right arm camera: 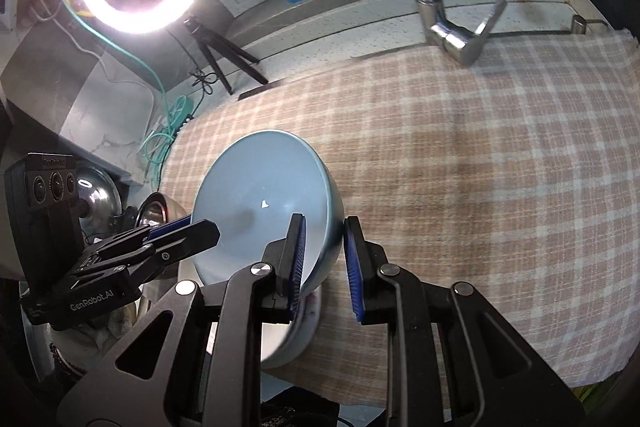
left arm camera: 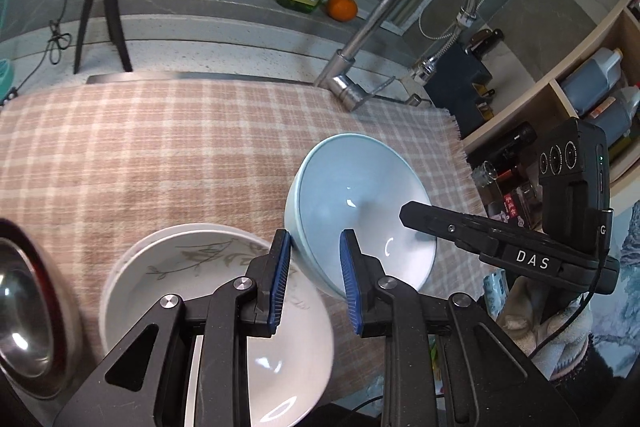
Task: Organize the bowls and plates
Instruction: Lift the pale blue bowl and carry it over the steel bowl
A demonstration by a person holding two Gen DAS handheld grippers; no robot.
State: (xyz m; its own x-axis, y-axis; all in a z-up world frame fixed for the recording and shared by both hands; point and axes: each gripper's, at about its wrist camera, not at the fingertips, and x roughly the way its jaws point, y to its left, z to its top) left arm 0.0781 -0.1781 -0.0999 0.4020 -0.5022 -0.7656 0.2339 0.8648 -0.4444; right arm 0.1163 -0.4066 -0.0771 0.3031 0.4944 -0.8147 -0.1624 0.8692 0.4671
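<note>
Two bowls are plainly in play, and neither looks settled yet; the pale blue bowl [left arm camera: 360,211] is tilted steeply on its side above the checked cloth [left arm camera: 160,147] that covers the bench, its opening turned toward the left wrist camera; the left hand-held gripper [left arm camera: 314,279] straddles its near rim, one blue pad outside the wall and one inside, with a gap still showing at the inner pad, so the jaws look apart or only lightly closing rather than clamped; the right hand-held gripper [right arm camera: 324,263] straddles the opposite rim in the same way, its inner pad against the bowl's inside and its outer pad just beside the wall, and I cannot tell whether it truly grips; just beside the blue bowl, toward the near edge of the cloth, lies a white bowl with a leaf pattern [left arm camera: 208,299], which seems to sit inside or on another white dish, though the overlap is hard to read; a steel bowl [left arm camera: 24,307] sits at the far left; judging from this, the sorting is at an early or middle stage: the blue bowl is still to be placed, likely nested into or beside the white one, and most of the cloth is unused.
</note>
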